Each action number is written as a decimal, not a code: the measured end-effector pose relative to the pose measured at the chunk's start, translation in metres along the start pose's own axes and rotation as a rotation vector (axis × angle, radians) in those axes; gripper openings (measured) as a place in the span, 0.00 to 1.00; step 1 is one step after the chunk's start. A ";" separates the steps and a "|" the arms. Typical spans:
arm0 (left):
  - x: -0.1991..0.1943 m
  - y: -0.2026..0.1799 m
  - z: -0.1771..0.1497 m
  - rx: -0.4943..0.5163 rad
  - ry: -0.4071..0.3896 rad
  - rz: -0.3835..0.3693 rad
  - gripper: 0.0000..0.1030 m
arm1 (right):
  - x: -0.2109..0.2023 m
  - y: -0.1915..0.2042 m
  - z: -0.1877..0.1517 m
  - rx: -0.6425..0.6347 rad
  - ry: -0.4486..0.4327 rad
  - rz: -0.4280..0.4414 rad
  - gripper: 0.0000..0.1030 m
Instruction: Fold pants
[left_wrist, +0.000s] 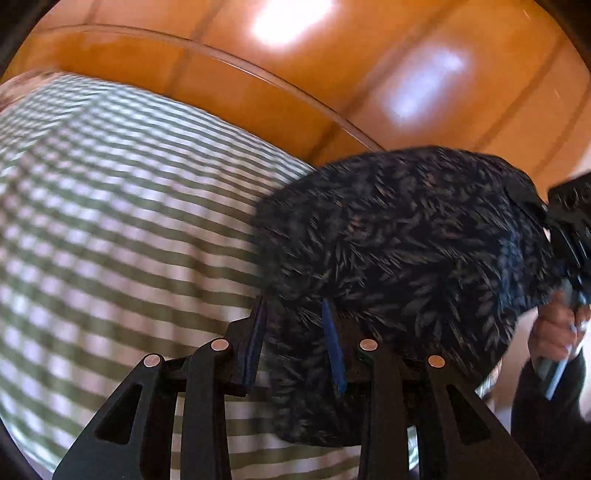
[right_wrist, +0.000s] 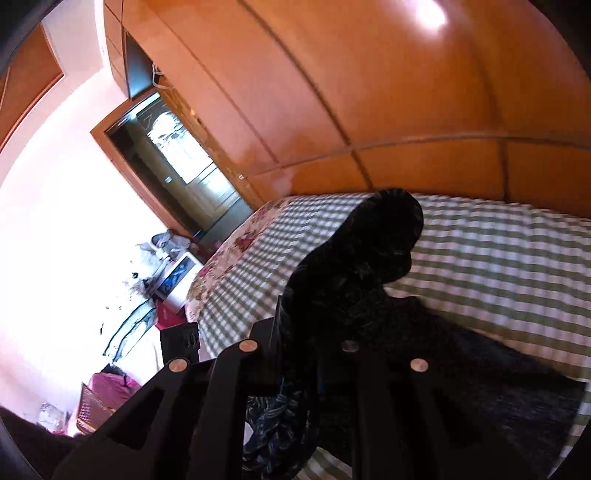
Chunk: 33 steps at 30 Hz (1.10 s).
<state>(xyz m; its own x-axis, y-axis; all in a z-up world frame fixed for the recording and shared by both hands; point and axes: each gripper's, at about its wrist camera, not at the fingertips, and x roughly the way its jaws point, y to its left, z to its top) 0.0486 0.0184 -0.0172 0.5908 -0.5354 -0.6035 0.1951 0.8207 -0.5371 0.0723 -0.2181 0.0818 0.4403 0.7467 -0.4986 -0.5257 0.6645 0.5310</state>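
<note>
Pants (left_wrist: 399, 236) lifted off checked bed (left_wrist: 110, 221), bunched. Left claw (left_wrist: 295, 332) narrowly parted, fabric between; right claw (right_wrist: 299, 332) clamped on fabric. Advice: keep corners level, spread apart, lay flat before folding.

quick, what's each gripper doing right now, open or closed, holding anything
Left gripper: fingers part open, pants between them; whether they pinch the cloth cannot be told.
Right gripper: closed on the pants, lifted off the bed.

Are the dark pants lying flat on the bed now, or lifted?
Lifted, partly. The right gripper is shut on the pants, which rise bunched above the checked bedcover; the lower part still rests there.
</note>
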 end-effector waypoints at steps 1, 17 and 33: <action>0.006 -0.007 -0.002 0.018 0.018 -0.010 0.28 | -0.006 -0.006 -0.002 0.005 -0.006 -0.016 0.11; 0.078 -0.078 -0.045 0.202 0.244 -0.094 0.28 | -0.087 -0.165 -0.118 0.342 -0.009 -0.292 0.11; 0.049 -0.086 -0.040 0.245 0.161 -0.086 0.28 | -0.151 -0.189 -0.177 0.553 -0.151 -0.228 0.42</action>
<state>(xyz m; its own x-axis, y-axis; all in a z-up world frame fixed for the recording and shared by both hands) 0.0292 -0.0861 -0.0241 0.4359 -0.6137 -0.6583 0.4333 0.7842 -0.4442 -0.0234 -0.4615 -0.0647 0.6163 0.5532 -0.5605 0.0312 0.6941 0.7192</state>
